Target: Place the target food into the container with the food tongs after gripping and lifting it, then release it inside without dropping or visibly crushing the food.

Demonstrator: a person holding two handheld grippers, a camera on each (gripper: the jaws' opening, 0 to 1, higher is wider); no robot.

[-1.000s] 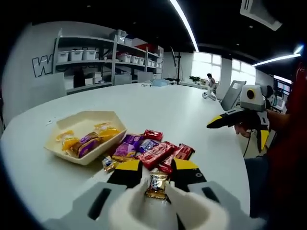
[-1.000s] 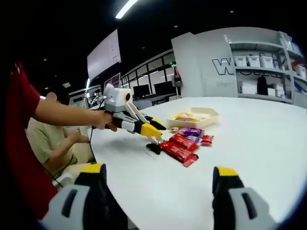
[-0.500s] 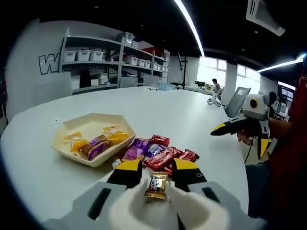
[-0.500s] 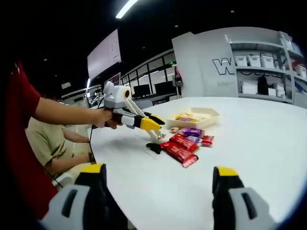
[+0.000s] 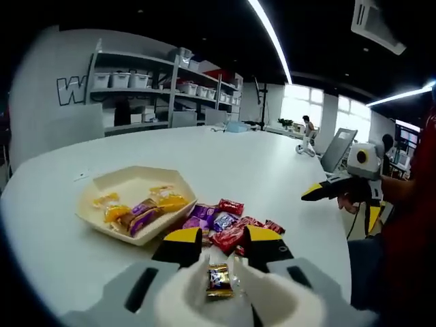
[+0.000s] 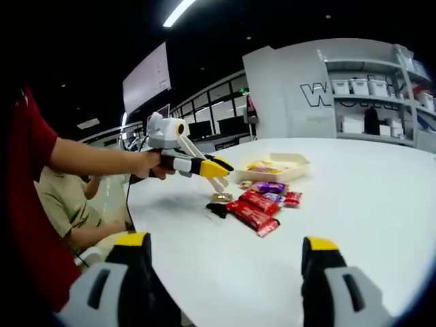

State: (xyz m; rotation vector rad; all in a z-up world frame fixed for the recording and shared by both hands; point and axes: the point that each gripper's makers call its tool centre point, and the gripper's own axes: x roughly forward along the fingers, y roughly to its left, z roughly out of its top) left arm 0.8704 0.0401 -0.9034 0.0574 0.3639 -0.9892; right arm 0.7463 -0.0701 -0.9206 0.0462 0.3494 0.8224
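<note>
- Gold-wrapped candy (image 5: 219, 281) sits pinched in the white tongs (image 5: 204, 286) my left gripper (image 5: 223, 246) squeezes, held lightly so it isn't crushed.
- Tray (image 5: 133, 204) lies ahead-left, past the loose candies (image 5: 228, 228).
- My right gripper (image 6: 225, 255) idles, jaws spread.

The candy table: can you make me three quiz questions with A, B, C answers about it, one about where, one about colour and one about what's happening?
1. Where is the cream hexagonal paper tray?
A. on the round white table
B. on a shelf
C. on a chair

2. What colour are the tips of the left gripper?
A. green
B. yellow
C. pink

3. What is the small gold-wrapped candy doing?
A. lying in the tray
B. sitting on the floor
C. pinched in white food tongs

Answers: 1 A, the tray rests on the tabletop; 2 B, both tips are yellow; 3 C, the tong ends squeeze it above the table.
</note>
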